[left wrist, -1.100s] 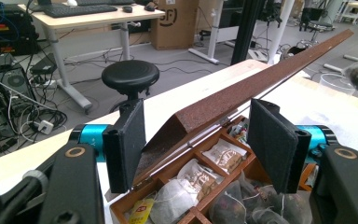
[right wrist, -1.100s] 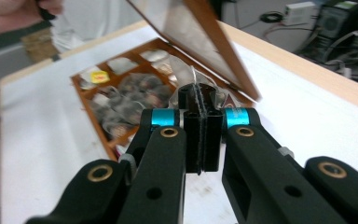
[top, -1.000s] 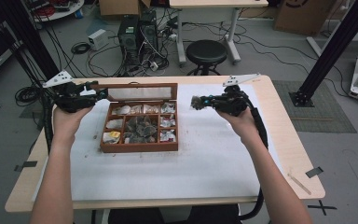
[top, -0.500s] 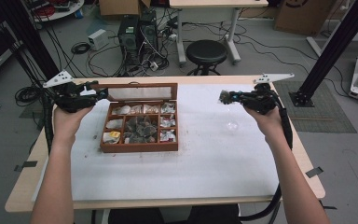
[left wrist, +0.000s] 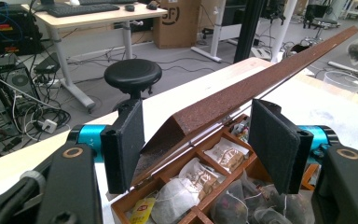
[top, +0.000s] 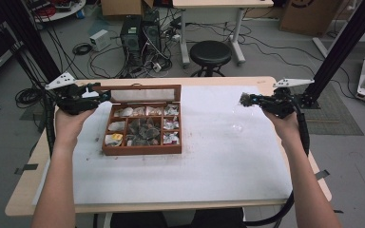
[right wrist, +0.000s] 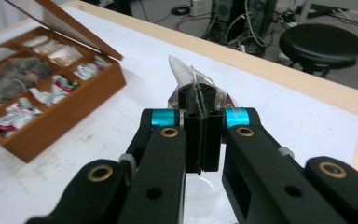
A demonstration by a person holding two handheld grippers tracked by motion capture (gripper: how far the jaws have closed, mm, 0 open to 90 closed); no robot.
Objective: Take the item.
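White table (top: 218, 180): one wooden box (top: 141, 148), one glass (top: 237, 127), two claws.

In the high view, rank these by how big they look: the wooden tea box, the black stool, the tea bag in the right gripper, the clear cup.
1. wooden tea box, clearly largest.
2. black stool, though it stands farther off on the floor.
3. clear cup and tea bag in the right gripper: both tiny, too close to rank.

a lab or tech workroom: a plain table (top: 247, 85) on a grey floor, computer towers (top: 140, 31) amid tangled cables (top: 83, 48), a black stool (top: 211, 52), another desk (left wrist: 88, 18) with a keyboard (left wrist: 81, 8), cardboard boxes (left wrist: 175, 21) and black rig posts (top: 344, 40).
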